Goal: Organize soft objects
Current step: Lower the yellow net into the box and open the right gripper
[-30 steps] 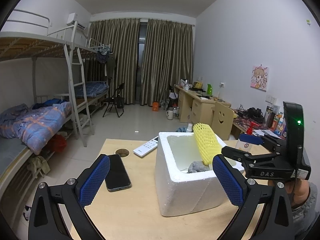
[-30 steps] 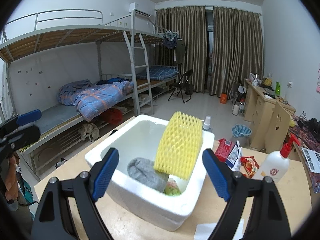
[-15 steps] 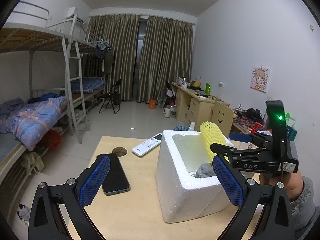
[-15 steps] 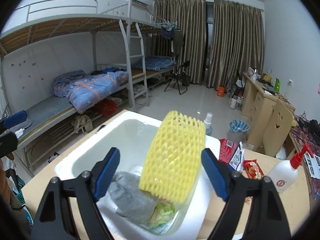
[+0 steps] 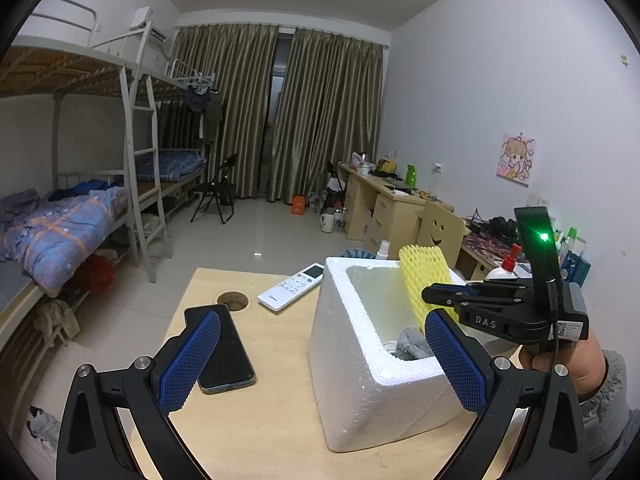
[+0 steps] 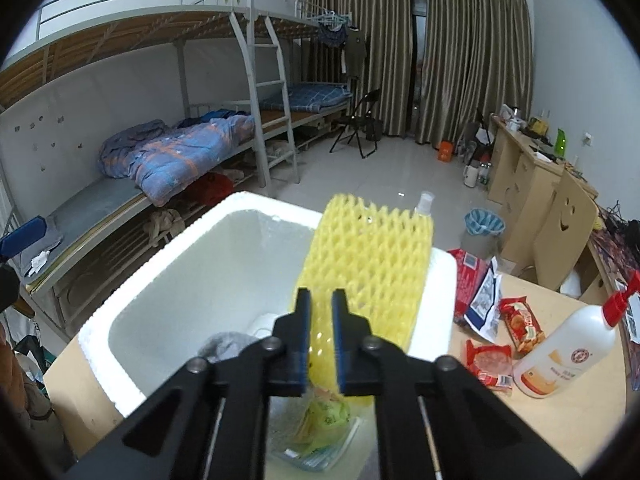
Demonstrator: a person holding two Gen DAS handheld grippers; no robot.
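A white foam box (image 5: 360, 360) (image 6: 168, 264) stands on the wooden table. A yellow foam net sleeve (image 6: 368, 264) (image 5: 426, 276) stands upright inside it against the right wall. My right gripper (image 6: 320, 344) (image 5: 444, 294) is shut on the sleeve's lower edge, over the box. A grey cloth (image 6: 226, 344) (image 5: 412, 342) and a green plastic bag (image 6: 324, 420) lie in the box. My left gripper (image 5: 320, 364) is open and empty, in front of the box, its blue pads (image 5: 188, 356) wide apart.
A black phone (image 5: 224, 348), a white remote (image 5: 292, 286) and a round cable hole (image 5: 233, 301) are left of the box. Red snack packets (image 6: 500, 336) and a white pump bottle (image 6: 568, 344) lie on the right. Bunk beds stand far left.
My right gripper has moved in over the box and shut on the yellow sleeve; it was open before. My left gripper stays open with a slight shift of view.
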